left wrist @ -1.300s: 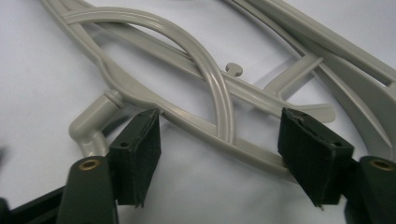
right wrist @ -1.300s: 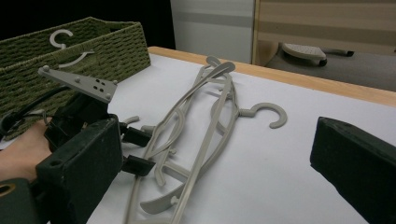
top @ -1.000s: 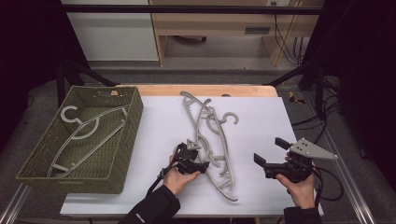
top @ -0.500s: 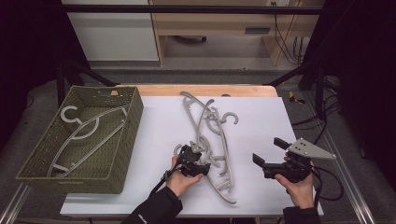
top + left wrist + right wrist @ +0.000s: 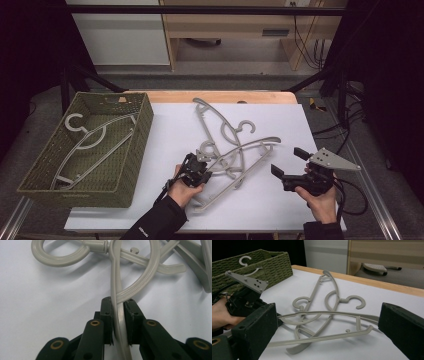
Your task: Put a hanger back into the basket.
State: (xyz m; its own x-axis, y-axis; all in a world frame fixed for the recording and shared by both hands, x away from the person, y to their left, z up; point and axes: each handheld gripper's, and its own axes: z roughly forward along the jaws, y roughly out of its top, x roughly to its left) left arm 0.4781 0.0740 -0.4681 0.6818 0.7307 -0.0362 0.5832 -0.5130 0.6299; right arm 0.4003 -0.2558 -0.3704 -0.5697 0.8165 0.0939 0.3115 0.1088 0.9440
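Several grey plastic hangers (image 5: 235,145) lie tangled in the middle of the white table. My left gripper (image 5: 201,172) is at the near left end of the pile. Its jaws have just been closing. In the left gripper view the left gripper (image 5: 117,305) is shut on the thin arm of one grey hanger (image 5: 115,282), with both pads (image 5: 106,312) pressing its sides. My right gripper (image 5: 288,161) is held to the right of the pile, open, with nothing between its fingers. In the right gripper view, the right gripper (image 5: 328,315) faces the hangers (image 5: 324,315) and the left gripper (image 5: 244,302).
A green woven basket (image 5: 137,145) stands at the table's left, with one grey hanger (image 5: 90,145) inside it. A wooden strip (image 5: 225,96) runs along the table's far edge. Cables trail from the right gripper off the table's right side.
The left gripper's jaws have closed on the hanger's arm. The right hand and its gripper have not moved.
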